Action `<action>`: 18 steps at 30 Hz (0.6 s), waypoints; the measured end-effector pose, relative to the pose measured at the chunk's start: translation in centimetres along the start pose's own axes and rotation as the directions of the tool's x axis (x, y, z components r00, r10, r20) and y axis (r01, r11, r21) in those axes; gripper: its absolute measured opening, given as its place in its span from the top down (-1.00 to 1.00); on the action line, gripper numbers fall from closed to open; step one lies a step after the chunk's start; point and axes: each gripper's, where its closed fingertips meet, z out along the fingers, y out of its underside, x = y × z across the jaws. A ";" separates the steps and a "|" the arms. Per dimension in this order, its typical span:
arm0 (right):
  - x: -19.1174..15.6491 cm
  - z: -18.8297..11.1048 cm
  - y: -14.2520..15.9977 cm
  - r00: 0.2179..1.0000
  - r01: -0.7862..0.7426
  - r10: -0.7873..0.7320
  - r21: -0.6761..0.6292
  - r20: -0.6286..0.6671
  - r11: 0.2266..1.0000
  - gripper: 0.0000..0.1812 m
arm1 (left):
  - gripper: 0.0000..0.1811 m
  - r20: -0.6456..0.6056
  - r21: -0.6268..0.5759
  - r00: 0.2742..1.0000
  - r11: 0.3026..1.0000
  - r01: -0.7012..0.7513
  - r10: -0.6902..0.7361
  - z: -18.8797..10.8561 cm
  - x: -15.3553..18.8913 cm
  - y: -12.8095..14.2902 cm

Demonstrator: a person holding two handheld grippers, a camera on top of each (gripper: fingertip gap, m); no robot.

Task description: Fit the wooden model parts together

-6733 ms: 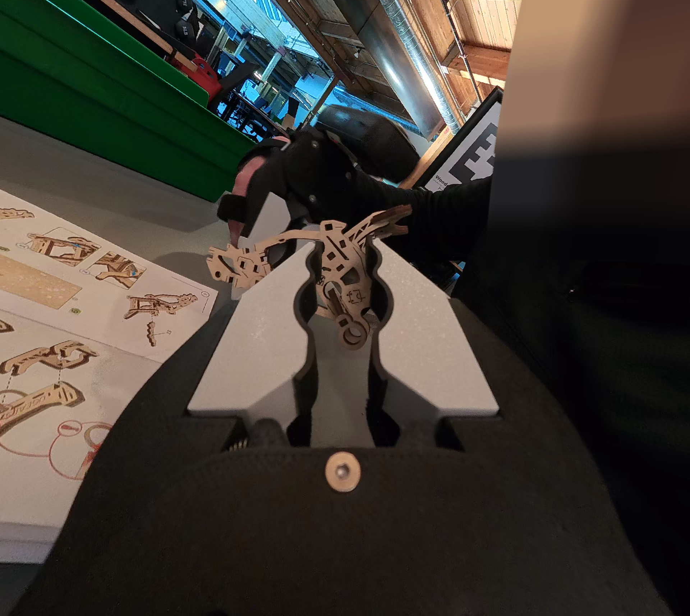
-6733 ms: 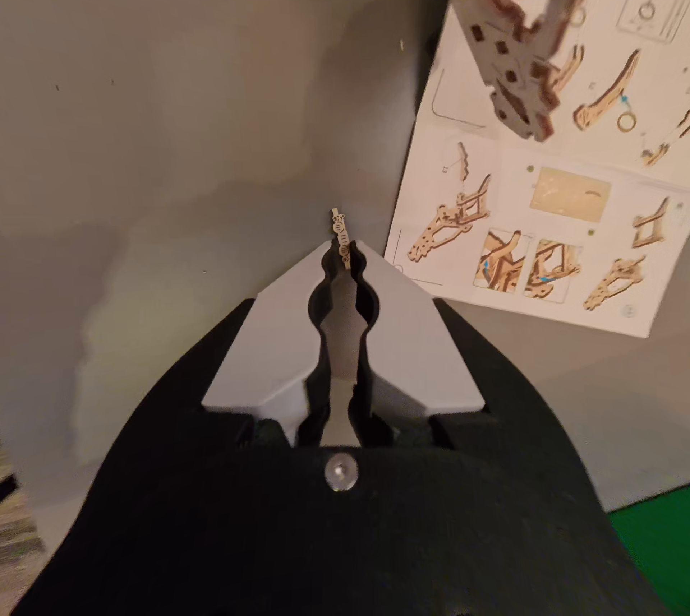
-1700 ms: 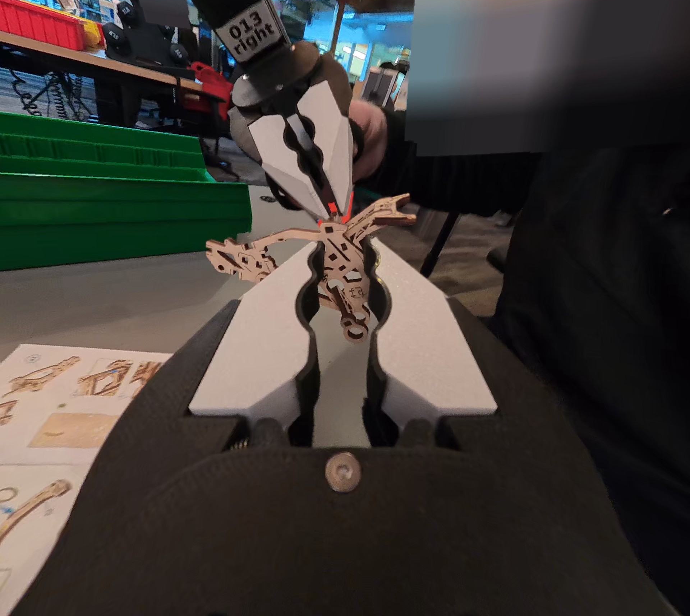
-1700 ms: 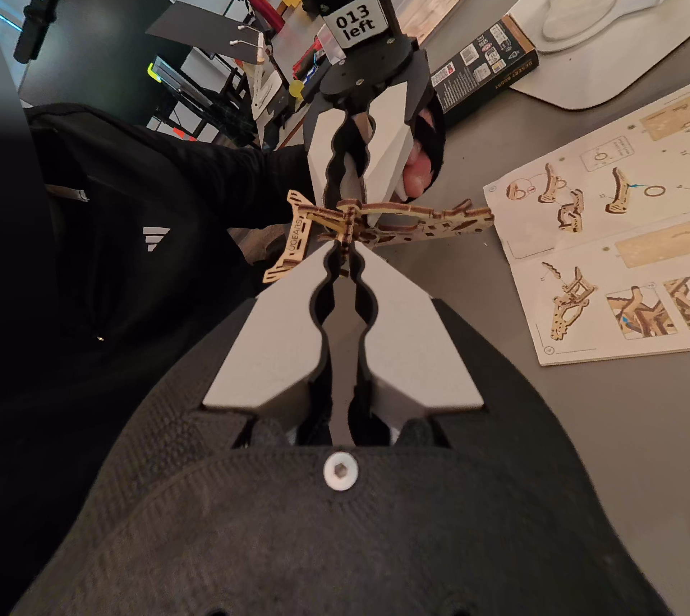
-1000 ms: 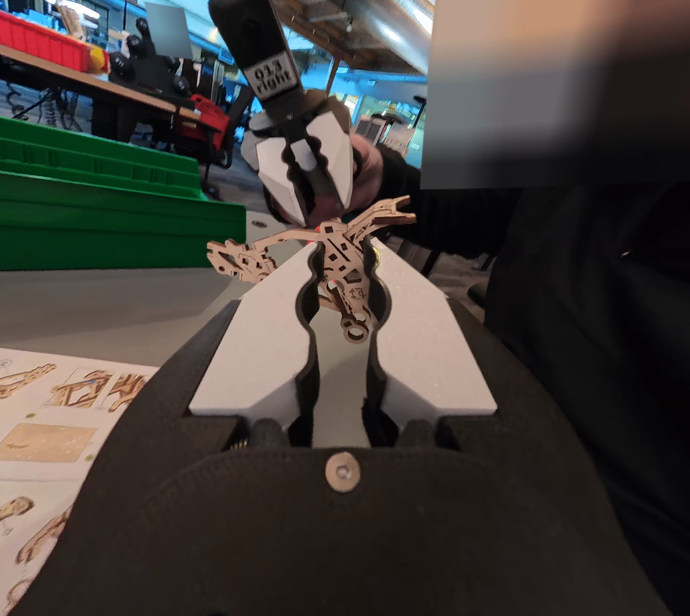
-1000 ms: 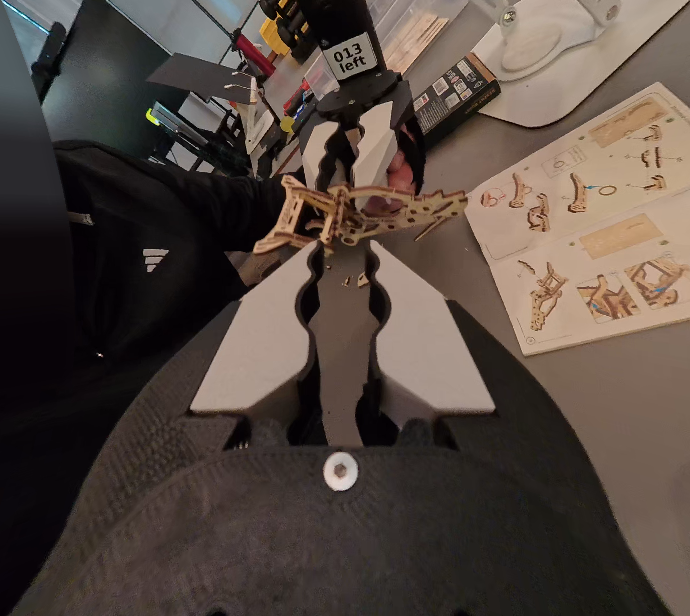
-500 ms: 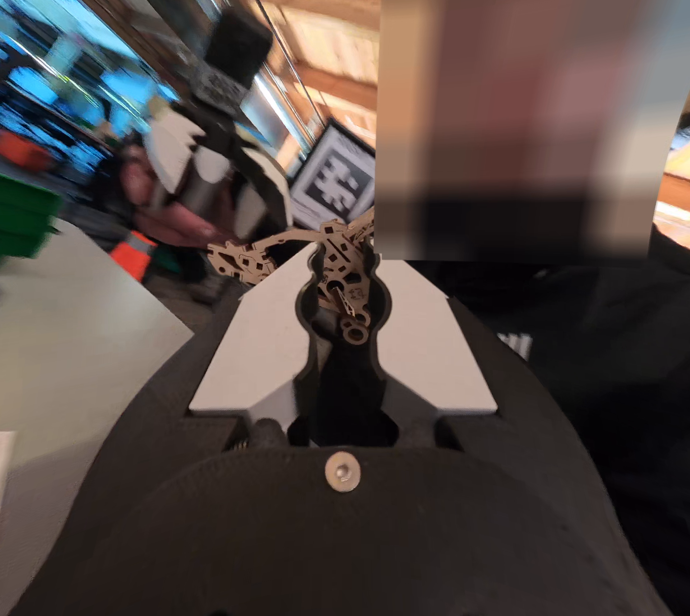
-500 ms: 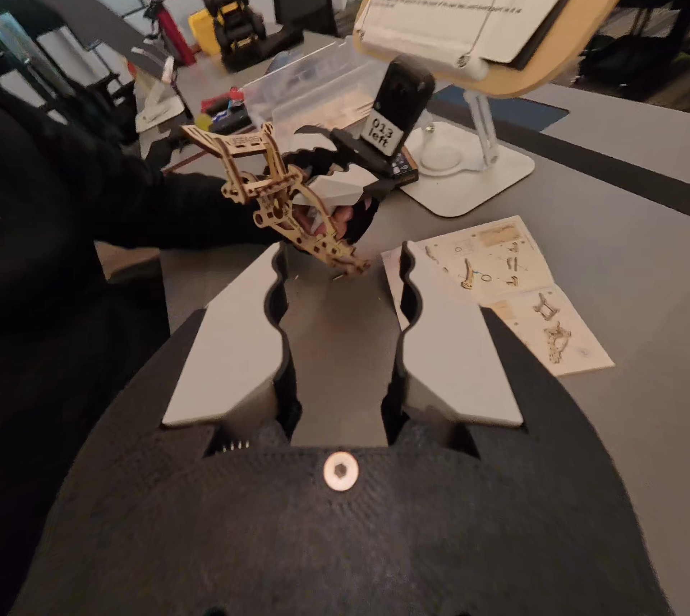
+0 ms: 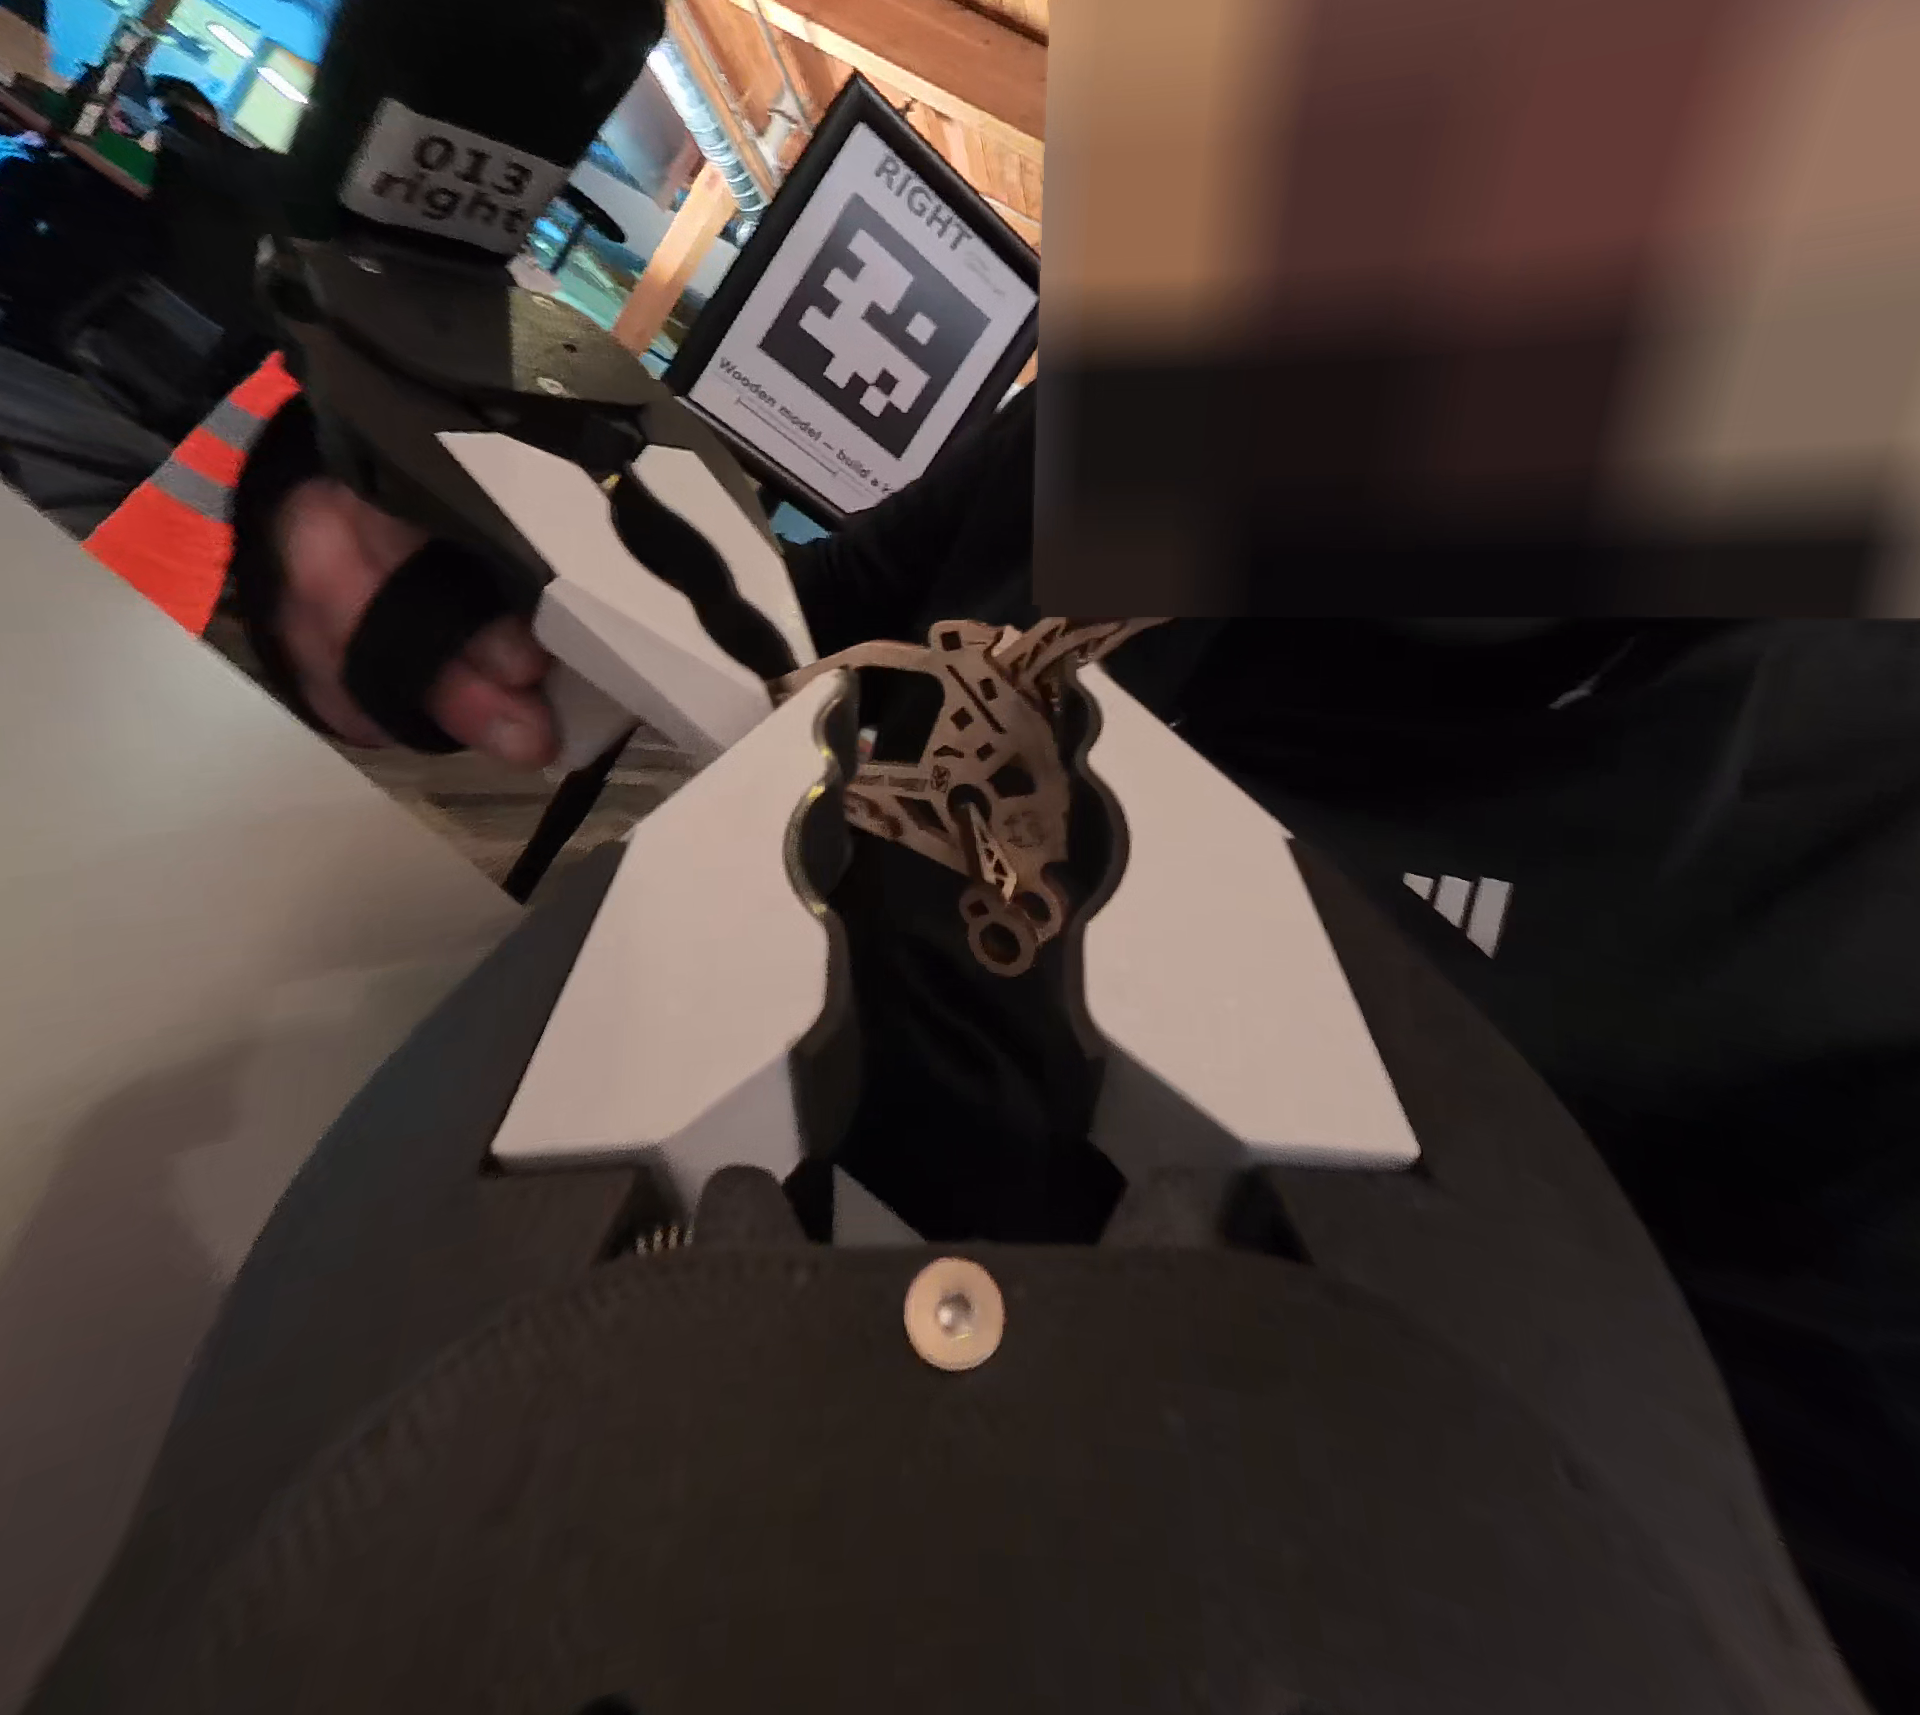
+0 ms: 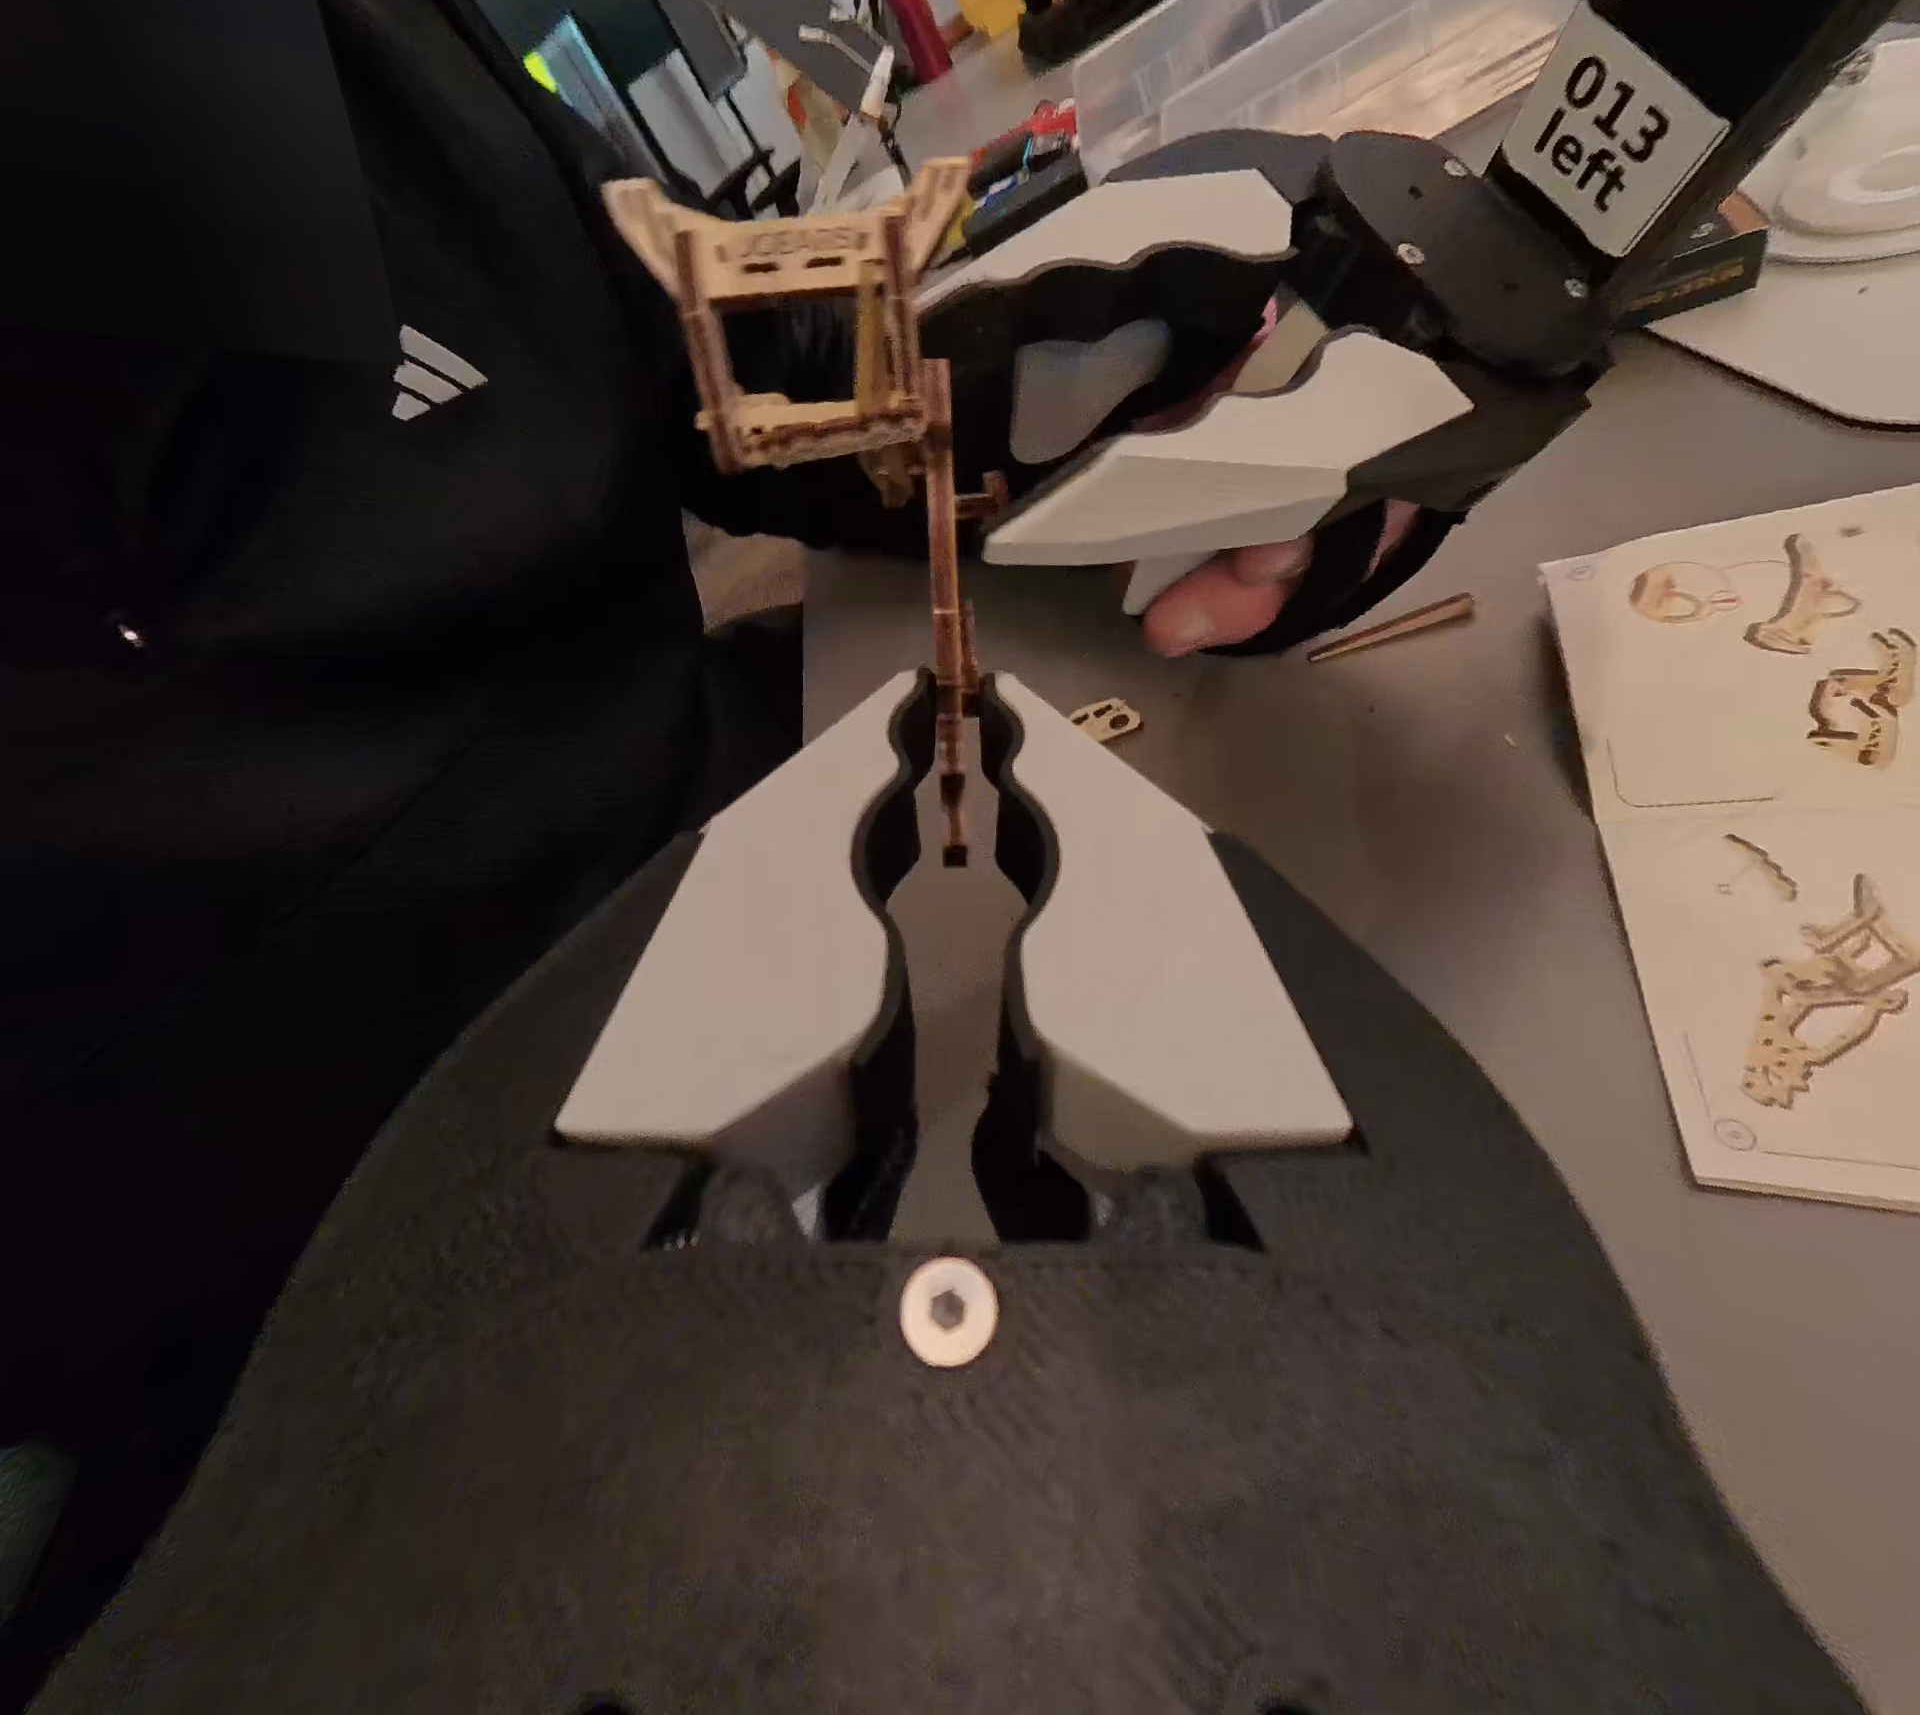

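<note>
The wooden model (image 10: 800, 335) is a pale laser-cut frame with a thin arm pointing down. My right gripper (image 10: 954, 683) is shut on that arm and holds the model above the grey table (image 10: 1351, 834). My left gripper (image 10: 961, 418) comes in from the right. Its jaws stand apart around the model's side. In the left wrist view the model (image 9: 987, 782) sits loosely between the spread fingers of my left gripper (image 9: 956, 699). My right gripper (image 9: 774, 678) closes on the model's left end there.
An instruction sheet (image 10: 1766, 834) lies on the table at the right. A small wooden piece (image 10: 1107, 718) and a thin wooden stick (image 10: 1392, 626) lie near the left hand. Clear plastic boxes (image 10: 1351, 3) stand behind. A person in black clothing is close on the left.
My right gripper let go of the small piece at the model, opened wide, then shut on the model's arm. My left gripper's jaws have widened. The model has turned.
</note>
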 end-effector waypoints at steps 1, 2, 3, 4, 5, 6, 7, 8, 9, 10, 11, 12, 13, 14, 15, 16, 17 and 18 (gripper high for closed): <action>0.1 0.0 0.0 1.000 -0.005 0.005 0.014 -0.010 1.000 0.95 | 0.58 0.024 -0.009 1.000 1.000 -0.005 0.005 -0.1 -0.3 0.1; 0.1 -0.1 0.0 1.000 -0.007 0.008 0.021 -0.018 1.000 0.95 | 0.54 0.047 -0.019 0.999 1.000 -0.013 0.014 -0.3 -0.5 0.1; 0.2 -0.1 0.1 0.999 -0.009 0.010 0.029 -0.032 1.000 0.95 | 0.50 0.074 -0.029 0.997 0.999 -0.025 0.027 -0.5 -0.7 0.1; 0.3 -0.2 0.0 0.999 -0.012 0.013 0.038 -0.044 0.999 0.95 | 0.48 0.110 -0.045 0.993 0.998 -0.041 0.045 -0.9 -0.9 0.1; 0.4 -0.3 -0.1 0.998 -0.013 0.016 0.051 -0.056 0.999 0.95 | 0.44 0.140 -0.054 0.988 0.997 -0.059 0.066 -1.3 -1.0 0.0; 0.6 -0.5 -0.3 0.997 -0.012 0.017 0.066 -0.071 0.998 0.95 | 0.41 0.158 -0.048 0.984 0.996 -0.072 0.079 -1.7 -1.0 -0.3; 0.7 -0.7 -0.4 0.996 -0.012 0.019 0.077 -0.085 0.997 0.95 | 0.40 0.180 -0.041 0.980 0.996 -0.080 0.086 -2.3 -1.2 -0.6; 0.8 -0.8 -0.4 0.994 -0.009 0.018 0.079 -0.107 0.997 0.95 | 0.40 0.211 -0.040 0.973 0.995 -0.088 0.094 -2.9 -1.4 -0.8; 1.3 -1.0 -0.3 0.989 -0.004 0.015 0.076 -0.148 0.997 0.95 | 0.39 0.247 -0.049 0.963 0.994 -0.096 0.105 -3.5 -1.7 -0.9; 1.9 -1.3 -0.2 0.980 -0.002 0.015 0.068 -0.200 0.998 0.95 | 0.38 0.289 -0.066 0.950 0.992 -0.106 0.121 -4.1 -2.0 -1.0; 2.4 -1.6 0.0 0.966 0.003 0.011 0.054 -0.260 0.999 0.95 | 0.37 0.333 -0.081 0.932 0.990 -0.120 0.140 -4.8 -2.3 -1.1; 3.2 -2.1 0.3 0.940 0.005 0.007 0.034 -0.341 0.999 0.95 | 0.36 0.376 -0.092 0.913 0.987 -0.134 0.159 -5.5 -2.5 -1.3; 4.0 -2.7 0.6 0.909 -0.007 0.013 0.016 -0.417 1.000 0.95 | 0.34 0.423 -0.102 0.887 0.983 -0.155 0.184 -6.2 -2.8 -1.7; 4.3 -3.1 0.8 0.888 -0.015 0.017 0.008 -0.459 1.000 0.95 | 0.28 0.478 -0.117 0.851 0.976 -0.186 0.219 -7.0 -3.1 -2.1; 4.6 -3.4 1.1 0.866 -0.019 0.017 0.002 -0.500 1.000 0.95 | 0.26 0.526 -0.141 0.811 0.967 -0.214 0.256 -7.7 -3.3 -2.3; 5.1 -4.0 1.6 0.831 -0.026 0.015 -0.011 -0.556 1.000 0.95 | 0.25 0.558 -0.166 0.781 0.960 -0.227 0.281 -8.2 -3.4 -2.3; 5.7 -4.4 2.3 0.797 -0.035 0.010 -0.030 -0.603 0.999 0.95 | 0.23 0.588 -0.184 0.752 0.955 -0.234 0.298 -8.7 -3.5 -2.4; 6.2 -4.8 3.1 0.768 -0.049 0.008 -0.046 -0.641 0.998 0.95 | 0.22 0.614 -0.198 0.721 0.947 -0.252 0.320 -9.1 -3.6 -2.6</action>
